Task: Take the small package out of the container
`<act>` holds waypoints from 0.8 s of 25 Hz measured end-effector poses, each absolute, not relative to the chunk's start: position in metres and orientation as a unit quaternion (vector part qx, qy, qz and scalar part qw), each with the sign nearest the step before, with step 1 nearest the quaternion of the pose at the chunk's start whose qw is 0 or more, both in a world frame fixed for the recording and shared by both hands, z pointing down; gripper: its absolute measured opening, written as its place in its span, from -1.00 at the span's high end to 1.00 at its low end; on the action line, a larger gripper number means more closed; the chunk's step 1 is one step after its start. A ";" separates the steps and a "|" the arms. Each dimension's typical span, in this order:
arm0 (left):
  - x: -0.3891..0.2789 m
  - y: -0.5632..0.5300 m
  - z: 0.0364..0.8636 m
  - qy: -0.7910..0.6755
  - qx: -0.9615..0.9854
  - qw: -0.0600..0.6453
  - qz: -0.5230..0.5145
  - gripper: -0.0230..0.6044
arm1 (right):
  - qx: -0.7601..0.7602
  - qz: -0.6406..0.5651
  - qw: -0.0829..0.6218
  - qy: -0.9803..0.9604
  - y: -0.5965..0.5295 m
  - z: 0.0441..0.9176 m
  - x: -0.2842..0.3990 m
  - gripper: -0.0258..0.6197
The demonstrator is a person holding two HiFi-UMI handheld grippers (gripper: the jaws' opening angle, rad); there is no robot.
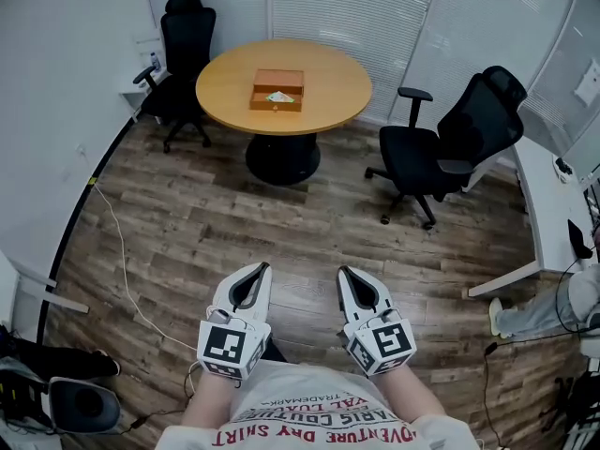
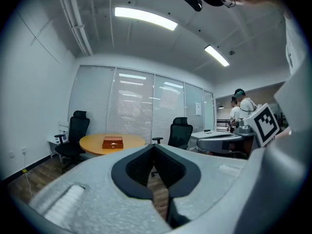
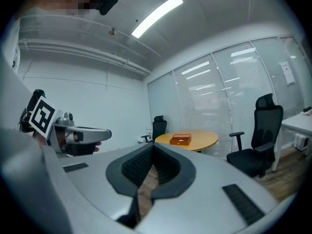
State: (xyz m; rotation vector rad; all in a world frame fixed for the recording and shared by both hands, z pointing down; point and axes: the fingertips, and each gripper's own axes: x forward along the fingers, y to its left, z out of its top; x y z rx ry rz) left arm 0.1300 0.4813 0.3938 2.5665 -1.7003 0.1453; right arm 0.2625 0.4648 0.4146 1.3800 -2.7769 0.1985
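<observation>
Head view showed the box (image 1: 277,90) well ahead on the bench (image 1: 225,82), left tool (image 1: 259,270) and right tool (image 1: 344,272) closed, empty

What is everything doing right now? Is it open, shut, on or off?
left gripper: shut, empty
right gripper: shut, empty
wooden box: open, on the round table
small package: lying inside the box
ceiling lights: on
blinds: closed
</observation>
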 end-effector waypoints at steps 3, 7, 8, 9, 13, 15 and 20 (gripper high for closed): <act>0.119 0.457 0.394 -0.544 0.837 0.029 0.047 0.89 | 0.450 0.049 0.037 -0.891 0.441 0.420 0.249 0.90; 0.086 0.414 0.396 -0.539 0.840 0.033 0.051 0.89 | 0.461 0.053 0.041 -0.885 0.400 0.422 0.221 0.90; 0.075 0.401 0.395 -0.538 0.841 0.034 0.051 0.89 | 0.464 0.055 0.042 -0.883 0.388 0.422 0.212 0.90; 0.064 0.388 0.393 -0.536 0.842 0.035 0.050 0.89 | 0.467 0.057 0.043 -0.881 0.376 0.422 0.202 0.90; 0.023 0.332 0.382 -0.523 0.850 0.030 0.050 0.89 | 0.481 0.064 0.048 -0.873 0.327 0.418 0.163 0.90; 0.002 0.303 0.376 -0.515 0.855 0.026 0.050 0.89 | 0.490 0.069 0.048 -0.867 0.300 0.415 0.144 0.90; -0.060 0.236 0.374 -0.508 0.860 0.021 0.054 0.89 | 0.512 0.074 0.060 -0.854 0.233 0.420 0.093 0.90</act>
